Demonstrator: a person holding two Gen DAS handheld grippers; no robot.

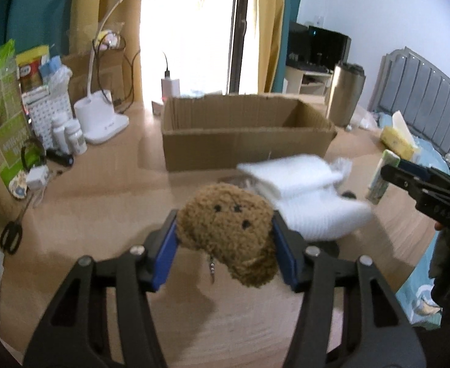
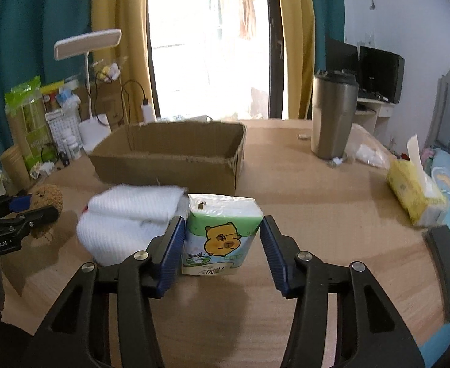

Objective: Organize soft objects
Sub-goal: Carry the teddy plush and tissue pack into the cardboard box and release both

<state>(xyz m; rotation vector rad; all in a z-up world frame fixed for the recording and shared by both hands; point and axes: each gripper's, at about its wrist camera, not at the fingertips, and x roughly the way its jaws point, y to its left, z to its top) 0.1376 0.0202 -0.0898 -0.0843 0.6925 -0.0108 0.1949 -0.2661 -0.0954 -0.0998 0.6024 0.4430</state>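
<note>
My left gripper [image 1: 225, 239] is shut on a brown plush toy [image 1: 226, 225] and holds it above the wooden table [image 1: 102, 202]; the toy also shows in the right wrist view [image 2: 47, 197]. My right gripper [image 2: 221, 245] is shut on a green and white tissue pack [image 2: 221, 233] with a cartoon bear; the pack shows in the left wrist view [image 1: 382, 178]. A folded white towel [image 1: 304, 193] lies on the table between them, also seen in the right wrist view [image 2: 129, 220]. An open, seemingly empty cardboard box [image 1: 246, 132] stands behind it [image 2: 175, 153].
A steel tumbler [image 2: 332, 116] and a yellow tissue pack [image 2: 415, 193] stand at the right. A white desk lamp [image 1: 102, 119], bottles [image 1: 71, 135], packets [image 1: 4, 107] and scissors [image 1: 11, 233] crowd the left side. A bed lies off the right edge [image 1: 424, 98].
</note>
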